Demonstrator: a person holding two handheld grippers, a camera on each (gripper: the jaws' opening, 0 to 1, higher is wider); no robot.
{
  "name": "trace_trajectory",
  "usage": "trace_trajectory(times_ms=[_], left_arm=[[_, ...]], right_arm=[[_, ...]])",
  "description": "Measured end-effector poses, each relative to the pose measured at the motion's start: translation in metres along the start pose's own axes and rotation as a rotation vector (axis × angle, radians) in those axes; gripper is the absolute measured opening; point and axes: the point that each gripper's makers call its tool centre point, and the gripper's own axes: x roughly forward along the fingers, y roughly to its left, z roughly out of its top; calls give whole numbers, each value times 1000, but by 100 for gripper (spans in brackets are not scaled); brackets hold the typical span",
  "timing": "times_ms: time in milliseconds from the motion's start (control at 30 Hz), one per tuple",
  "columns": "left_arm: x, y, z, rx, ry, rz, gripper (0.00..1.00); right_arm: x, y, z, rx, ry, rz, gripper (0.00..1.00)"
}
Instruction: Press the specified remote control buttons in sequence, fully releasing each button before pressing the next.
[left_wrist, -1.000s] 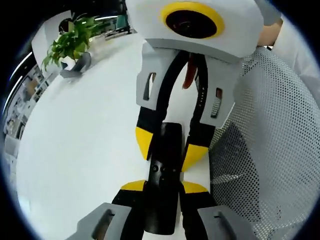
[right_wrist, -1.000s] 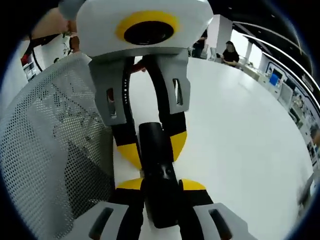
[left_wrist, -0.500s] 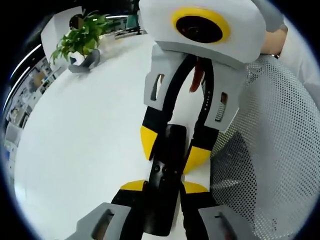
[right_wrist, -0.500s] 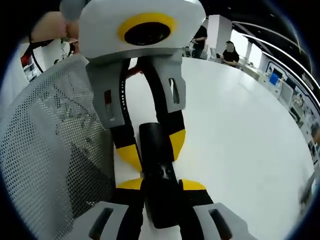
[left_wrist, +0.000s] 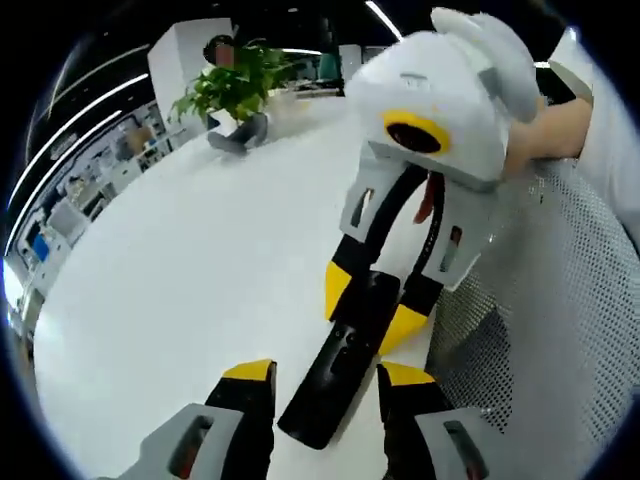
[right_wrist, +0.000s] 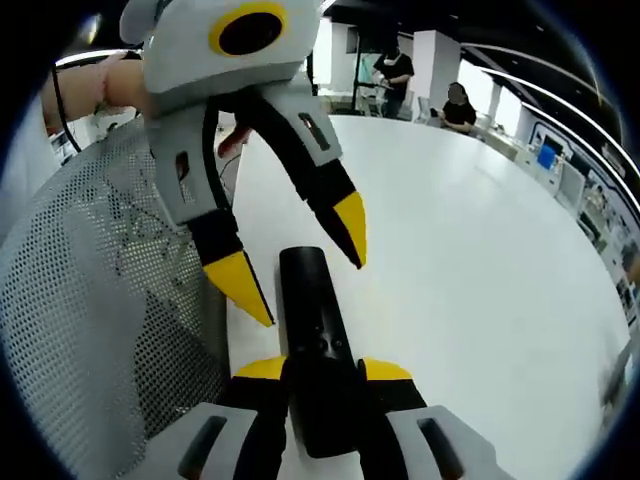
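Now, L view first: the left tool (left_wrist: 328, 372) had let go. Half a sec before, its yellow tips were clamped on the near end of the remote (left_wrist: 340, 365); at this moment they stood wide apart, one on each side of the black body w/ a clear gap to it, holding nothing. The right tool (left_wrist: 372, 308) came in from the upper right, tips pinched on the remote's far end, a hand (left_wrist: 545, 135) behind it. So the remote sat between both tools, over the white tabletop (left_wrist: 180, 280) and just beside the mesh panel (left_wrist: 540, 330). Couldn't tell whether it touched the tabletop. A plant (left_wrist: 235, 85) stood well apart at the far edge.

R view: the right tool (right_wrist: 323, 368) was unchanged vs. 0.5 s ago, jaws closed on the remote (right_wrist: 305, 290), which ran straight out from them. The left tool (right_wrist: 297, 255) hung over the far end, spread open, tips apart from the remote and tilted.

Meaning, prob.: grip handed to the right tool, left one freed to do the pressing. No button press underway yet, as I judged it.

View diffs: L view gave the gap at the left tips and the right-tool pinch; R view gave the button face near its own jaws, the left tool's lift-off, and people (right_wrist: 460, 100) in the background.
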Motion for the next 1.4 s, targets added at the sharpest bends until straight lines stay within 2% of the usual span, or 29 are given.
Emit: trace_trajectory(times_ms=[67, 167, 233, 333, 433, 500, 567, 633, 767, 867, 933, 1000, 1033, 1133, 1200, 1267, 1400], left_arm=[[-11, 7, 2, -31, -27, 36, 48], [-30, 16, 11, -74, -106, 96, 51], [-47, 24, 21, -103, -180, 162, 56], [-62, 27, 32, -145, -252, 214, 60], [-73, 25, 42, -138, -314, 253, 63], [-82, 25, 54, -149, -408, 287, 67], [-92, 25, 61, -207, -491, 312, 71], [-98, 28, 61, -227, -529, 330, 75], [-110, 33, 54, -224, -554, 382, 81], [-120, 38, 48, -262, -580, 432, 84], [-128, 44, 45, -295, -620, 472, 88], [-139, 51, 42, -306, -670, 534, 96], [-147, 58, 42, -341, -722, 574, 100], [-162, 66, 38, -421, -816, 619, 100], [-169, 72, 27, -435, -805, 684, 100], [-170, 78, 9, -429, -721, 760, 100], [-161, 79, -14, -449, -611, 801, 100]], right_arm=[[0, 0, 0, 1, -1, -2, 23], [0, 0, 1, 3, -4, -3, 23], [0, -1, 1, 5, -6, -4, 23], [1, -1, 1, 7, -9, -6, 23], [1, -1, 1, 8, -11, -7, 23], [1, -1, 1, 9, -11, -8, 23], [1, -1, 1, 11, -12, -9, 23], [1, -1, 1, 11, -12, -10, 23], [1, -1, 1, 13, -14, -10, 23], [1, -1, 1, 13, -15, -10, 23], [1, -1, 1, 14, -15, -10, 23], [1, -1, 1, 15, -15, -10, 23], [1, -1, 1, 16, -15, -11, 23], [1, -1, 1, 17, -14, -12, 23], [1, -1, 1, 20, -14, -14, 23], [1, -1, 1, 23, -11, -17, 23], [1, -2, 3, 57, -19, -19, 24]])
